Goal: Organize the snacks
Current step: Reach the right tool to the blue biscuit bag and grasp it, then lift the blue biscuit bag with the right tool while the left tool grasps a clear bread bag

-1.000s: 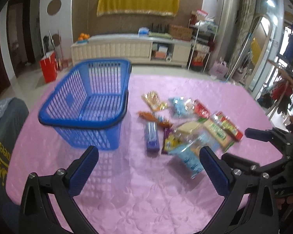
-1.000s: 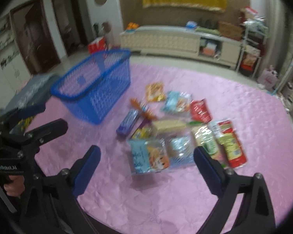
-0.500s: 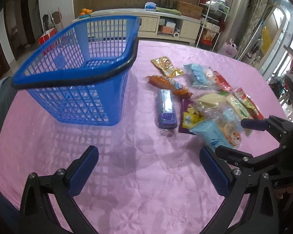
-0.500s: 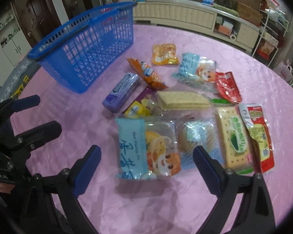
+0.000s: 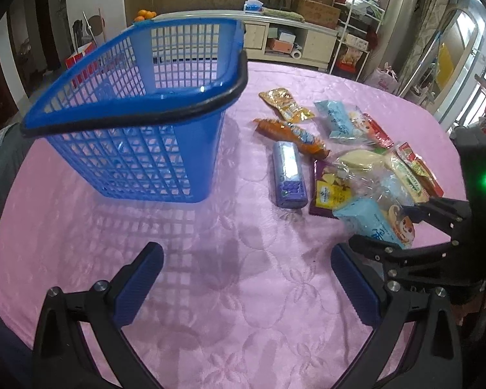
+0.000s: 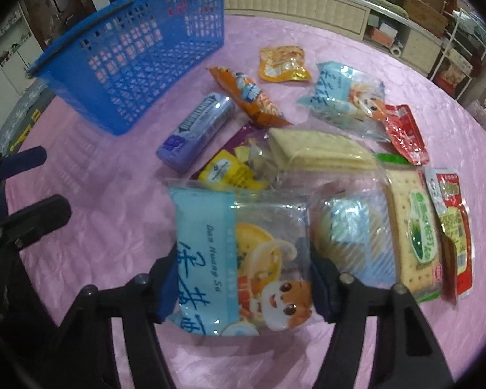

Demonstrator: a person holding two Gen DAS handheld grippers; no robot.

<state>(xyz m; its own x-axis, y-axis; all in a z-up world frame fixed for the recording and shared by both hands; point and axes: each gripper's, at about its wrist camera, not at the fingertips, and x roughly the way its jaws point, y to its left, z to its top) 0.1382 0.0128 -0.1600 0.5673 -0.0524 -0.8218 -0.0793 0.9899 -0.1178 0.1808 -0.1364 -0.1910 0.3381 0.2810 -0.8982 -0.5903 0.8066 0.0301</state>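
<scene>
Light-blue snack packet [image 6: 239, 259] with a cartoon animal lies at the near end of the snack pile on the pink tablecloth [image 6: 113, 201]. The right gripper [image 6: 239, 278] straddles it: one blue pad at each side edge of the packet, both pads against the wrapper. Its jaws have just been closing, with the packet between them. The packet looks to be resting on the cloth — no clear lift visible.

Beyond it, touching or overlapping one another: a clear-wrapped round cake [image 6: 350, 227], a green-label cracker pack [image 6: 414, 233], a red-and-yellow sachet [image 6: 453, 227], a pale wafer pack [image 6: 320, 152], a purple-and-yellow packet [image 6: 230, 168]. Further out lie a purple tube-shaped pack [image 6: 197, 129], an orange stick pack [image 6: 252, 97], a gold pouch [image 6: 282, 64], a second light-blue packet [image 6: 343, 97] and a red sachet [image 6: 405, 133].

Blue mesh basket [image 5: 139, 123] stands upright, left of the pile, apart from it; nothing visible inside.

Left gripper [image 5: 246, 278] — jaws wide apart, nothing between them, over bare cloth near the table edge.
</scene>
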